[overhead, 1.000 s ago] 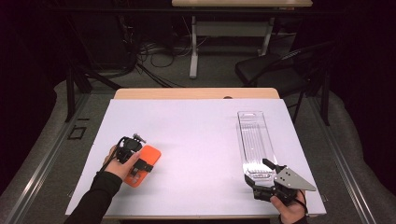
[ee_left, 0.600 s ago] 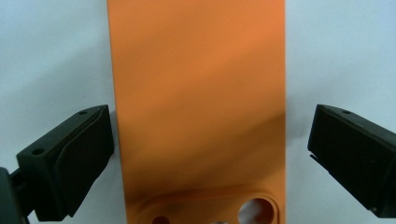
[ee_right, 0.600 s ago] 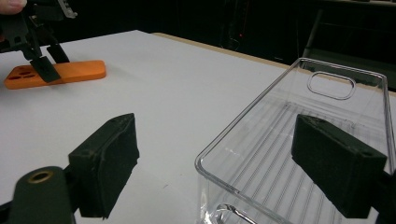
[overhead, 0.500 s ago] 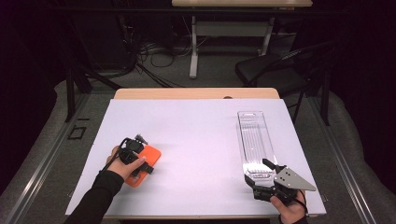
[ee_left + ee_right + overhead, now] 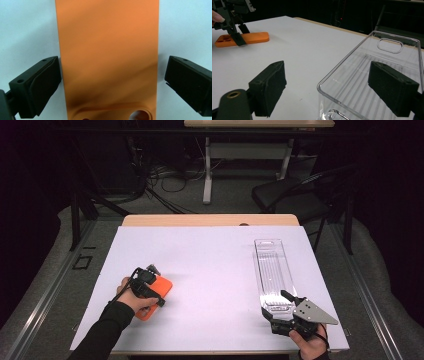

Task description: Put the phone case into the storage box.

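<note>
Left fingers: the pads [image 5: 40, 87] are being held wide, one at each long side of the orange phone case [image 5: 107, 60]; the near pad is sitting just beside the case's edge, and a small gap is being left at the other.
Left gripper [image 5: 150, 285]: it is being held by the person's left hand [image 5: 131, 297] directly over the orange phone case [image 5: 155, 296], near the table's front left.
Orange phone case: it is lying flat on the white table cover [image 5: 210, 270], its camera cut-outs being shown at the bottom of the left gripper view.
Right fingers: the pads [image 5: 270, 90] are being held wide apart, astride the near end of the clear phone case [image 5: 372, 82]; contact cannot be told from the right gripper view, though neither pad appears to be pressing on it.
Right gripper [image 5: 285, 312]: it is being held low at the table's front right, at the near end of the clear phone case [image 5: 272, 275].
Clear phone case: it is lying lengthwise on the cover, well apart from the orange one.
</note>
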`<state>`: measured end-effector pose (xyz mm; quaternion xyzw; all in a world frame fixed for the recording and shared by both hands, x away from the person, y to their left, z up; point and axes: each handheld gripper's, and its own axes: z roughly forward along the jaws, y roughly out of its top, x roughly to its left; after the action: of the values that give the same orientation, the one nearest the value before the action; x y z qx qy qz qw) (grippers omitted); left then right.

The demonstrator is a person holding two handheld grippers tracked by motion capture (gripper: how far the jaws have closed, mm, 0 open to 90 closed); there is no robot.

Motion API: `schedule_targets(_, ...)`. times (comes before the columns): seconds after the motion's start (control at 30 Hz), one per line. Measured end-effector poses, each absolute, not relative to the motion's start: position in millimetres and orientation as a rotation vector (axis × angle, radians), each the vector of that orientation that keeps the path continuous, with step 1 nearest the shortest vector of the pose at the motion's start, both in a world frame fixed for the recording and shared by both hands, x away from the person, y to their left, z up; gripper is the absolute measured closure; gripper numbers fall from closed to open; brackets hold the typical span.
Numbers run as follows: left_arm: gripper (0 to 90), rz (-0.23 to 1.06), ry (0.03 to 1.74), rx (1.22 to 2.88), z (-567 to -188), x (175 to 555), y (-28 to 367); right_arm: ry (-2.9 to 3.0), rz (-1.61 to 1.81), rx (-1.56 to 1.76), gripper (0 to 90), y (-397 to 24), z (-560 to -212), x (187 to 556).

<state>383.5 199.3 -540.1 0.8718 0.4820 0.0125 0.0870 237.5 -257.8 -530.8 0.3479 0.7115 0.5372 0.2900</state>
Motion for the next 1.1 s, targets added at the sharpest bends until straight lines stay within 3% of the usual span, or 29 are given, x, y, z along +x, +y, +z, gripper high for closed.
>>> schedule_targets(0.3,4.6,0.061,1.479,2.606,-539.2,385.6,196.5,1.901,1.432,0.928,14.1,-258.2,-530.8,237.5)
schedule_targets(0.63,15.5,0.067,1.490,2.600,-534.8,385.5,199.1,1.900,1.432,0.927,14.1,-258.1,-530.9,237.7)
schedule_targets(1.1,16.1,0.066,1.493,2.610,-534.2,386.3,197.8,1.901,1.431,0.929,14.1,-258.2,-530.9,237.7)
